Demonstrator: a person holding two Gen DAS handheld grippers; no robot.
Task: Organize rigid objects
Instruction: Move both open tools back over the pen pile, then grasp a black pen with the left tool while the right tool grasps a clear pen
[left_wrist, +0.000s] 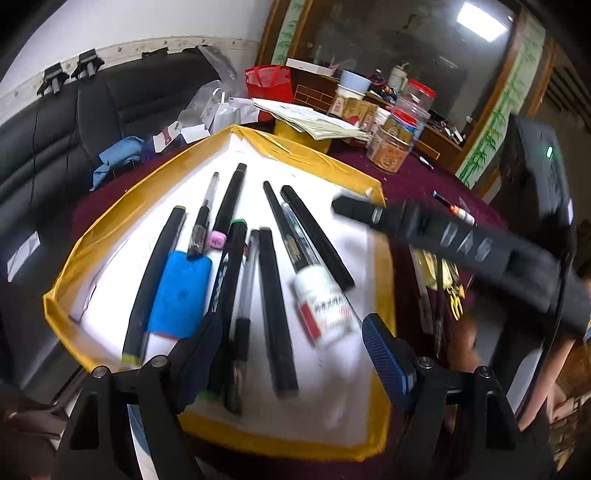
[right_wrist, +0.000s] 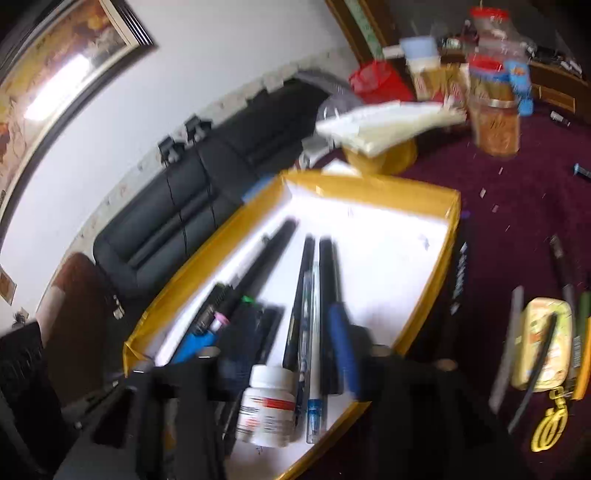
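Between placements: both jaws apart and empty above the yellow tray (left_wrist: 110, 229) of pens. Next, probably reaching for loose items (right_wrist: 543, 347) on the cloth.

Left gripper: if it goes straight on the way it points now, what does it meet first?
Probably a black pen lying in the yellow tray, in line with the gap of the open left gripper. The white bottle lies just beside that line; depth is unclear.

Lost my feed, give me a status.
Both grippers open, nothing held. White bottle, pens lying in yellow tray. More items still on the cloth. Nothing blocking.
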